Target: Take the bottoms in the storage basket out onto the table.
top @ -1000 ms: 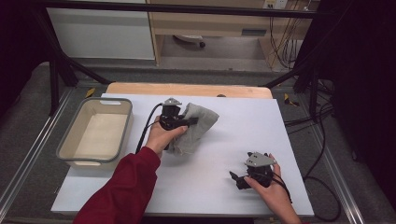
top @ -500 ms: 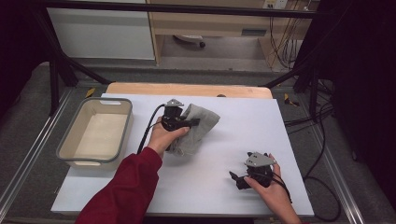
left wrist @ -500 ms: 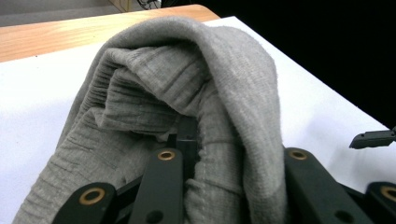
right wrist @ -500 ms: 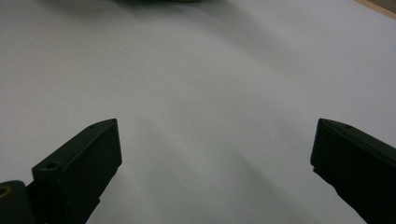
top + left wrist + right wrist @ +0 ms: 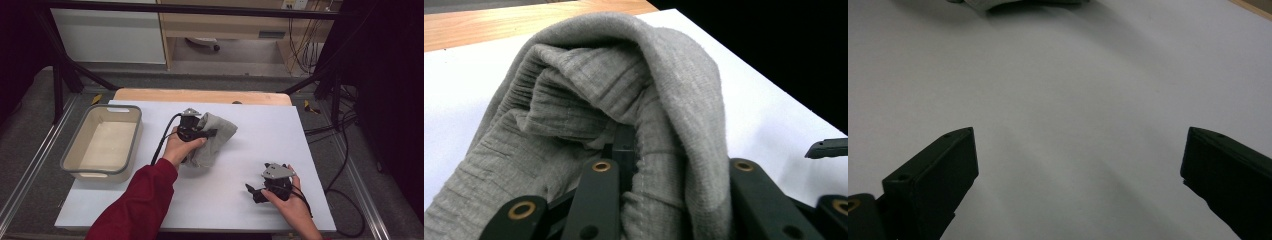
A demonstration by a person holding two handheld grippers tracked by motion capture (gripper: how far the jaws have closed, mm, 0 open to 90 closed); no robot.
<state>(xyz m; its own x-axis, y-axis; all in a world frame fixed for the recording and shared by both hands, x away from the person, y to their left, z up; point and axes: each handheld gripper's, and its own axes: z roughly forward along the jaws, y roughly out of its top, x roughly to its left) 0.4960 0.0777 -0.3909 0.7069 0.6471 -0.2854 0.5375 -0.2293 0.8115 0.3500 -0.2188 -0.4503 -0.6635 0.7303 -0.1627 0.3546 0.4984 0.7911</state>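
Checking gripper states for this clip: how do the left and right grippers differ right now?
The left gripper is shut on the crumpled grey ribbed cloth; the right gripper stands open with nothing between its jaws. The left sits mid-table beside the beige plastic bin; the right rests near the white table's front edge. Both are black and hand-held.

Your left gripper point(image 5: 626, 150) has its jaw tips buried in the folds of the grey cloth point(image 5: 589, 100), so you cannot see where they meet. The cloth runs off the bottom edge of the left gripper view. In the right gripper view, that cloth point(image 5: 998, 4) is cut off by the top edge.
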